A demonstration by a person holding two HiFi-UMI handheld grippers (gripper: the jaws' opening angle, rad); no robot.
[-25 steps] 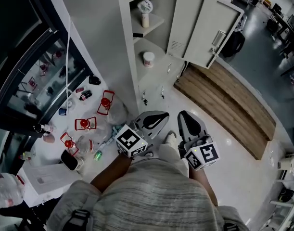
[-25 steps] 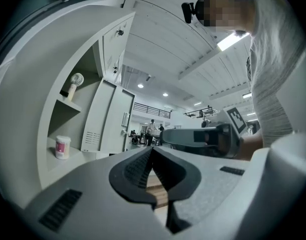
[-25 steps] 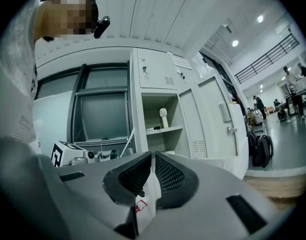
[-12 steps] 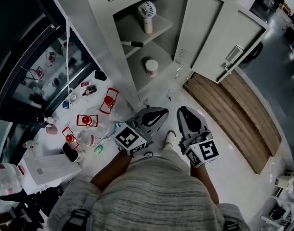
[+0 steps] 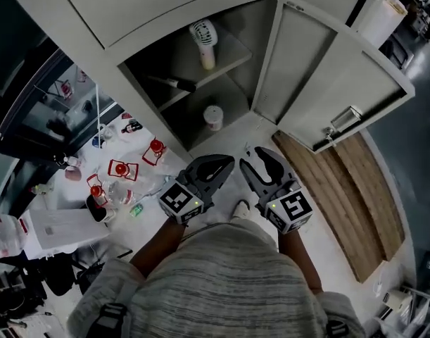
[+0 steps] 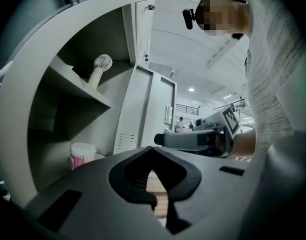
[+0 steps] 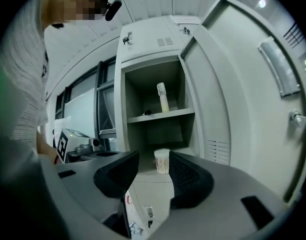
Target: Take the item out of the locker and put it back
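Right gripper view looks straight into the open locker [image 7: 123, 134], and the tub of cotton swabs [image 7: 162, 162] on its bottom floor sits framed in the gap between the jaws, though it is far beyond them and untouched. That framing suggests the tub is the item to be taken out. The small handheld fan [image 7: 163, 97] upright on the upper shelf, with a dark pen-like object [image 5: 174, 84] lying at the shelf's left, are the other candidates. The right gripper [image 5: 260, 159] had its jaws together a second ago and they are now opening, with nothing between the pads. Over the same second the person has closed in on the locker, which fills much more of the head view than it did. Together these read as the start of the reach: the grasp is being prepared, but the item has not yet left its place. The left gripper [image 6: 151, 151] hangs just left of the right one with its jaws together and holding nothing, so it looks idle for this step. The locker door [image 5: 341, 83] stands swung wide to the right, leaving the opening clear. Wooden boards [image 5: 355, 189] lie on the floor beyond the door, and red-framed clutter [image 5: 123, 169] is scattered at the left.
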